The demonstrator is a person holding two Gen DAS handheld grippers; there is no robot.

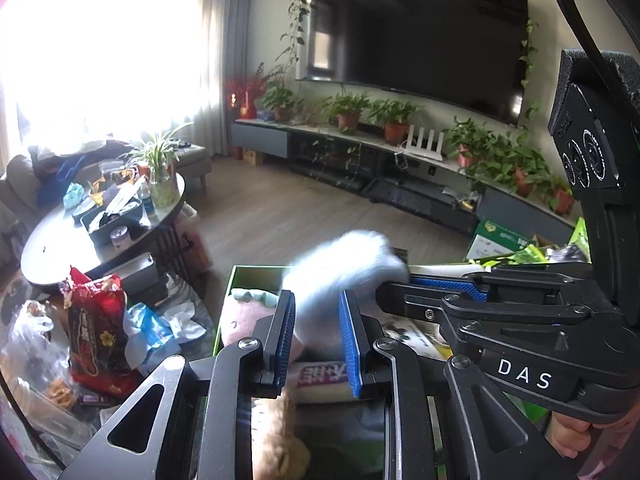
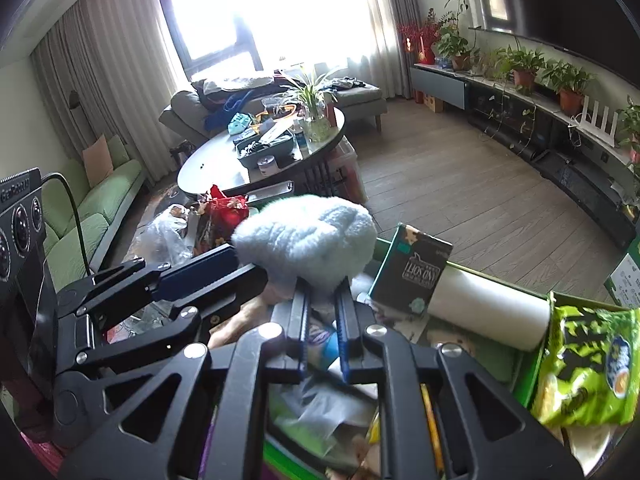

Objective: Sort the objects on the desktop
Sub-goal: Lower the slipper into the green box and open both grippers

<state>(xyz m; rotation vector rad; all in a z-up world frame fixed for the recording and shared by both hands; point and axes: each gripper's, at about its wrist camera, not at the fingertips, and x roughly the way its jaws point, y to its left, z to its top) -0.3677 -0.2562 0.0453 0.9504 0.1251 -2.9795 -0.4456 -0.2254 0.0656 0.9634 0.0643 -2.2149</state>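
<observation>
1. Two claws grip one pale blue fluffy plush (image 2: 308, 236) together: the right claw (image 2: 322, 284) is clenched on its lower edge at the centre of the right wrist view, and the left claw (image 1: 316, 308) pinches it at the lower centre of the left wrist view.
2. The plush hangs above the open green box (image 1: 234, 276), which fills the lower half of both views and already holds a pink plush (image 1: 244, 316), a dark carton (image 2: 412, 268) and a white roll (image 2: 488, 312).
3. Both claws slant downward towards the box; the right claw crosses the left view from the right edge, so the two meet at an angle on the toy.
4. The step in hand appears to be lowering the plush into the box. To do it well, keep both claws moving at one pace so the soft toy is neither stretched nor twisted.
5. Aim for the free space beside the pink plush, clear of the carton.
6. Release only once the toy rests on the contents, then lift both claws straight out.
</observation>
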